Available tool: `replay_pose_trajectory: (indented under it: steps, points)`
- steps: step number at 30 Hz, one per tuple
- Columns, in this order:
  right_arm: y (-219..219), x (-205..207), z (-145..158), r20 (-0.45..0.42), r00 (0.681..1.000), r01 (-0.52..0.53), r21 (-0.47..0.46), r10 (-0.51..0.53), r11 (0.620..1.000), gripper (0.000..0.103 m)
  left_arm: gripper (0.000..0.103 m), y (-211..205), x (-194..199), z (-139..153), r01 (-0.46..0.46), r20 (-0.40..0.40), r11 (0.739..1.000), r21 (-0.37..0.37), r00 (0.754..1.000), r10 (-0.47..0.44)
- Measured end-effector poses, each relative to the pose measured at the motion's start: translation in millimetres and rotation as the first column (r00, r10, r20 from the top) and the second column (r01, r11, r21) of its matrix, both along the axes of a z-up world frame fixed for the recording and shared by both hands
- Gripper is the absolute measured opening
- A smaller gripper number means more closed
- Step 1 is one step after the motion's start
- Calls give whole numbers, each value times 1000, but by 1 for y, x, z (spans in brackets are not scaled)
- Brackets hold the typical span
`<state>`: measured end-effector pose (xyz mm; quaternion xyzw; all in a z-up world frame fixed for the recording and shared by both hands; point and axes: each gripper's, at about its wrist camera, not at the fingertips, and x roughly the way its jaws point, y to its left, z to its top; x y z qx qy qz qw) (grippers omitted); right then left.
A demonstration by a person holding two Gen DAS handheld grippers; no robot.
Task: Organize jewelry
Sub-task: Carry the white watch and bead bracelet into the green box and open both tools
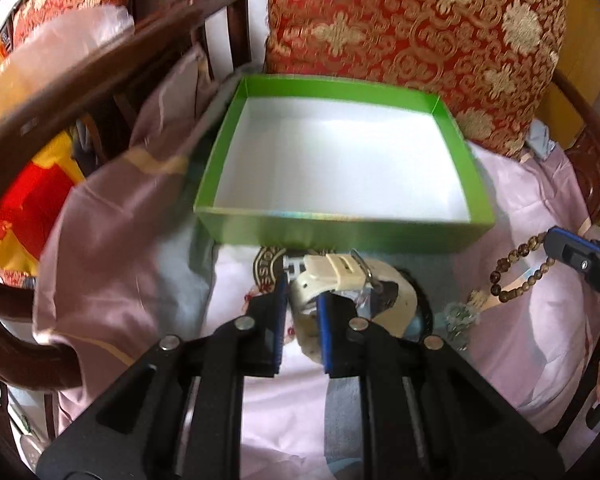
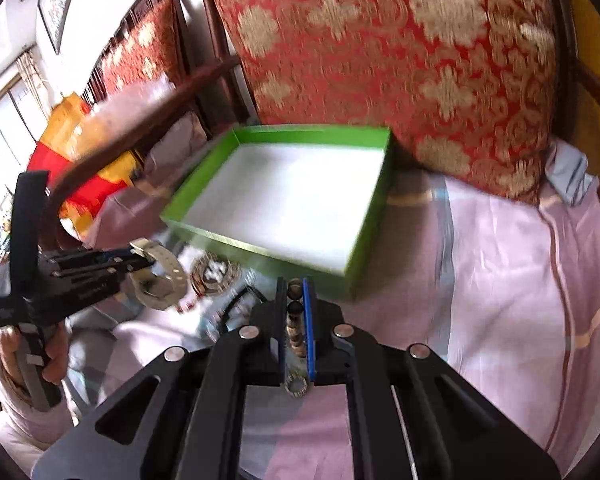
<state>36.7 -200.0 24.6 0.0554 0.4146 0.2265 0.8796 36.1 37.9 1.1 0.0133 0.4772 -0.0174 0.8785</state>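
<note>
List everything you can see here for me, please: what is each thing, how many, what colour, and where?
box: one, green outside, white inside, nothing in it, on the pale pink sheet in front of the cushion
watch: one, cream strap, gripped in the left claw
bead bracelet: one, brown, hanging from the right claw
cushion: one large, red with gold pattern, behind the box
sheet: one, pale pink, covering the seat
round badge: one, dark and gold, on the sheet in front of the box
wooden armrest: one, dark brown, curved, at left
left claw: black, blue pads, shut on the watch
right claw: black, blue pads, shut on the beads
hand: one, holding the left claw's handle
</note>
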Motion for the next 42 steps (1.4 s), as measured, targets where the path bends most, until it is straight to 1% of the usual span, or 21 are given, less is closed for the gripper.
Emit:
replay_pose_trajectory:
  steps: [3,7,11,14,19,21,23,25,26,27,29,32,35,39,42]
  points:
    - [3,6,18,44,999,4,1,-4,1000,7,14,1,7,13,7,29,1000,-16,1000,-6]
    - [11,19,35,86,996,15,-3,-14,1000,7,14,3,29,33,-5,89,999,-32,996,8]
    - [22,39,41,108,994,16,1,-16,1000,7,14,1,54,38,-6,109,999,-46,994,11]
    - [33,59,33,94,995,20,-18,-18,1000,7,14,-1,74,26,-20,94,999,-45,995,24]
    - [48,81,0,24,1000,9,-67,-8,998,7,15,-3,103,-2,-36,25,999,-37,999,37]
    - [51,87,-14,-1,1000,13,-94,-13,995,7,17,-5,110,-11,-32,6,999,-32,999,32]
    - [50,90,-21,-17,1000,18,-103,-19,995,8,20,-7,114,-19,-32,-12,999,-28,999,32]
    - [49,90,-23,-25,999,18,-95,-20,995,19,24,-8,115,-21,-35,-9,999,-14,999,35]
    - [47,90,-22,-22,999,23,-86,-25,996,34,29,-9,114,-19,-36,7,999,-9,999,36]
    - [44,88,-18,-11,999,35,-73,-36,997,46,36,-9,113,-17,-38,17,999,-5,999,38]
    - [40,86,-13,4,999,44,-56,-44,997,48,41,-9,108,-9,-43,46,999,4,998,43]
    - [34,76,0,21,999,45,-47,-44,998,48,42,-9,100,1,-42,55,999,2,998,41]
    - [26,65,5,10,999,50,-42,-49,998,48,42,-10,83,5,-23,49,1000,2,999,23]
    - [18,50,6,-23,999,45,-33,-46,998,48,42,-12,56,-4,-6,14,1000,1,1000,6]
    - [19,39,-2,-55,998,28,-66,-32,997,48,44,-17,39,-19,9,-34,1000,-4,999,-9]
